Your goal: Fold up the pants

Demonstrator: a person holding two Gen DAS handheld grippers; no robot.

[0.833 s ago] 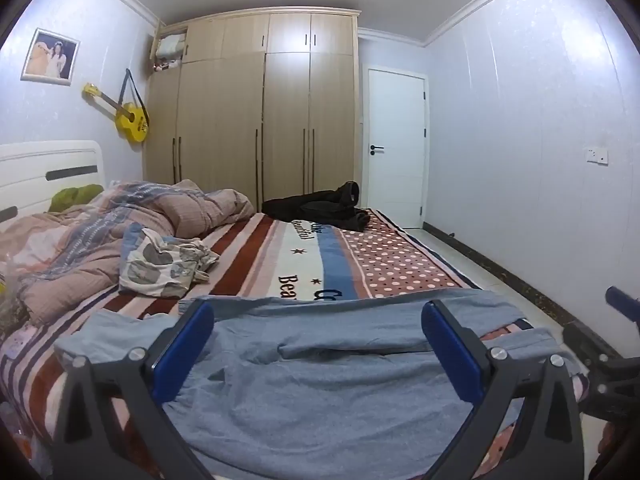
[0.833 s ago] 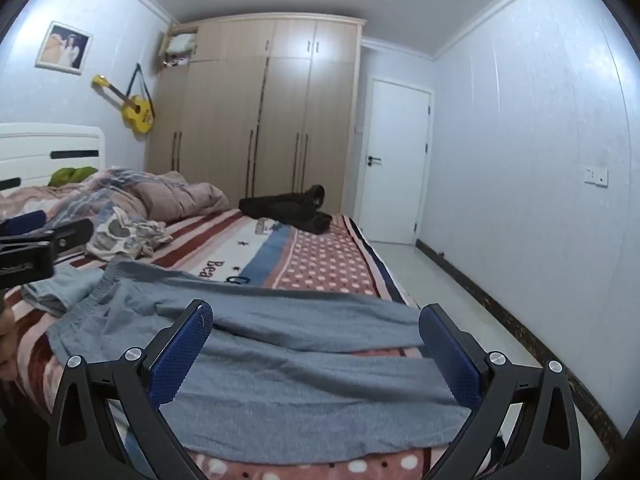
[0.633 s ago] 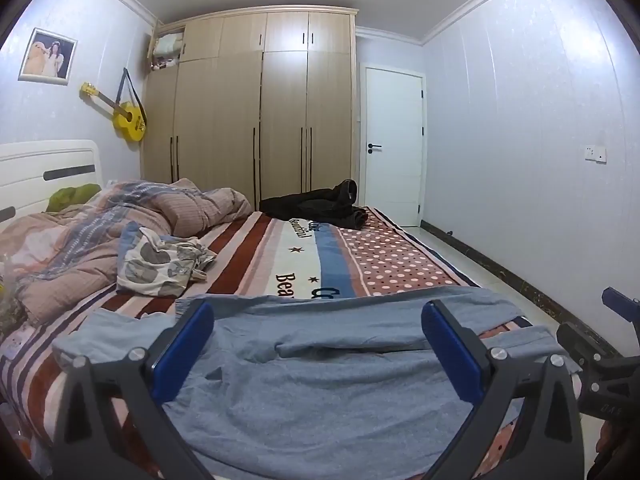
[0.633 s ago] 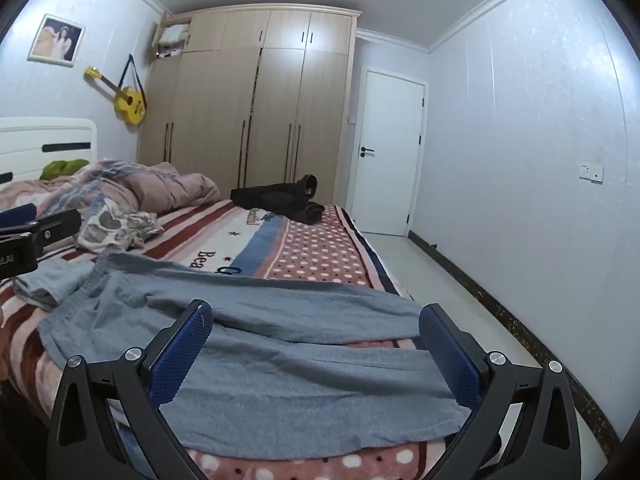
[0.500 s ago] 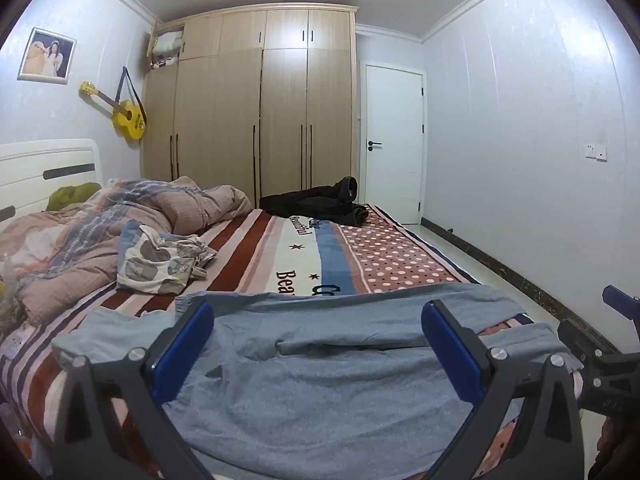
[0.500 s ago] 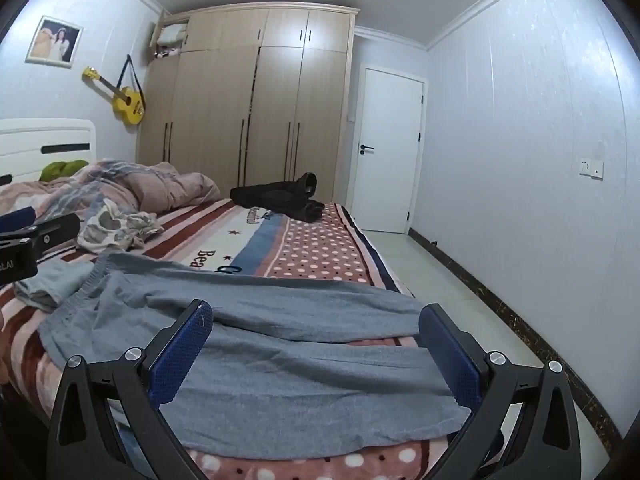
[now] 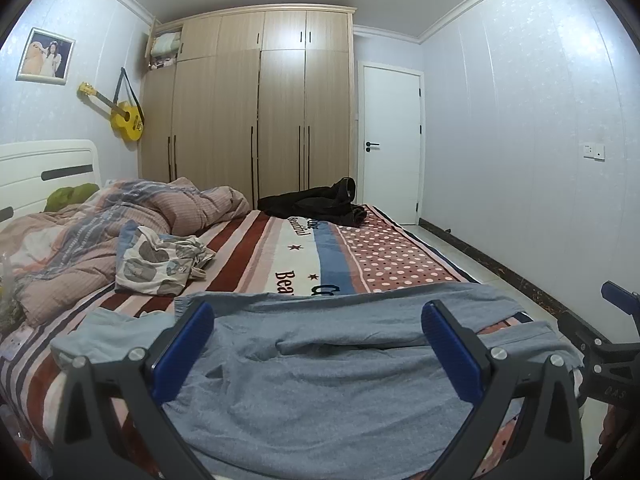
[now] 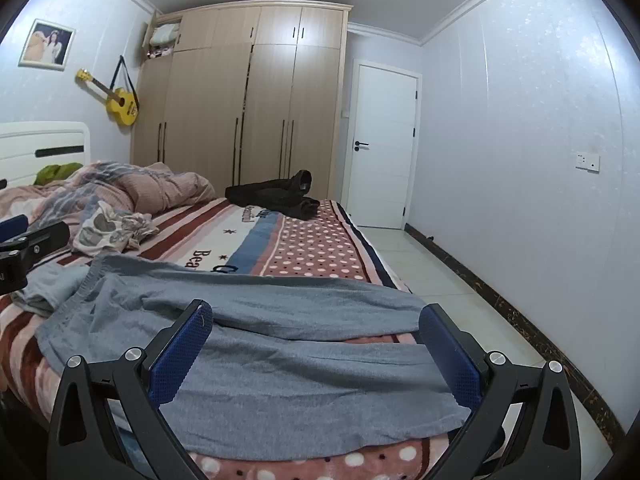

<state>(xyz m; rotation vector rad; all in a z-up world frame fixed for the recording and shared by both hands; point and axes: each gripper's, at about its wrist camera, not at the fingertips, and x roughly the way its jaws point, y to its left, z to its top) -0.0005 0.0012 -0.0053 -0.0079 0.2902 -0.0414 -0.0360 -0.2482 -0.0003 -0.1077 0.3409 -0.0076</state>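
Observation:
Grey pants (image 7: 320, 376) lie spread flat across the near end of the bed, waistband to the left, legs to the right; in the right wrist view the pants (image 8: 280, 360) show both legs side by side. My left gripper (image 7: 318, 312) hovers open above the pants' upper part, nothing between its blue pads. My right gripper (image 8: 316, 312) hovers open above the legs, also holding nothing. The right gripper (image 7: 612, 340) shows at the right edge of the left wrist view, and the left gripper (image 8: 24, 248) at the left edge of the right wrist view.
The bed carries a striped and dotted blanket (image 7: 360, 252), a rumpled pink duvet (image 7: 100, 232), a patterned cloth (image 7: 160, 260), a small pale blue garment (image 7: 104, 332) and a black garment (image 7: 320, 200). Wardrobe (image 7: 256, 112) and door (image 7: 390, 144) stand behind; tiled floor (image 8: 440, 292) runs along the right.
Both views shifted only slightly; the right wrist view has drifted a little. The pants lie as before and both grippers stay open.

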